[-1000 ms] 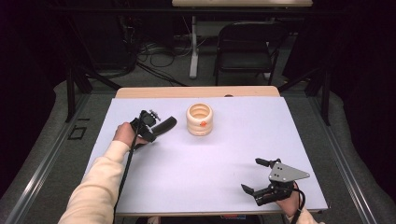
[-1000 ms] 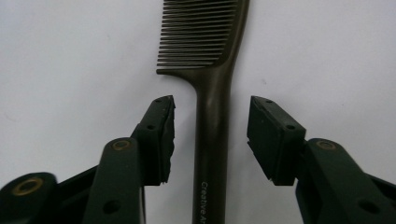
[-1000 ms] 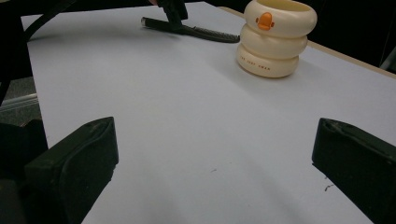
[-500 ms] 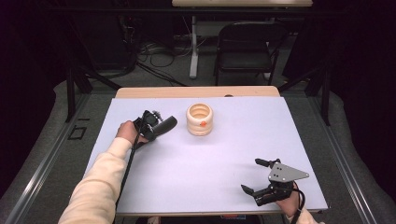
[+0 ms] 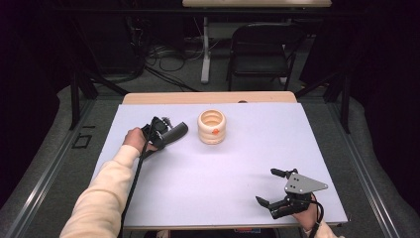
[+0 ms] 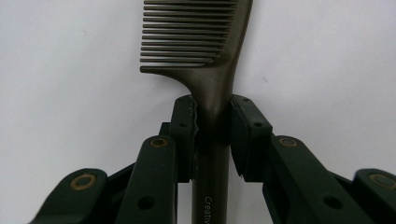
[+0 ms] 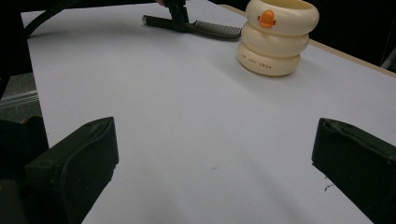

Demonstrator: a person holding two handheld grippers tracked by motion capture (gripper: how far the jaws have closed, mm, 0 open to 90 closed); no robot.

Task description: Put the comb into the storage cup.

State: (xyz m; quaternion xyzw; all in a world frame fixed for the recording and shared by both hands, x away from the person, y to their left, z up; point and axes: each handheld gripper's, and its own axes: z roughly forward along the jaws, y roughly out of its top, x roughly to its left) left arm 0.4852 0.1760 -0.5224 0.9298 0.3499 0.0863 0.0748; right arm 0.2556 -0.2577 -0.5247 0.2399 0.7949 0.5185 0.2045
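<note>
Since the earlier frame the left gripper [image 5: 171, 134] jaws have just been closing and now clamp the dark comb [image 6: 205, 60] at the neck where handle meets teeth; both hands otherwise unmoved. Nearest, at the bench's [image 5: 218, 183] front right corner: right gripper [image 5: 277, 188], jaws wide apart, nothing between them. Further back, left of centre: comb lies flat on the bench, teeth end towards the cream ringed container [image 5: 212, 127], just beside it, not touching.
</note>
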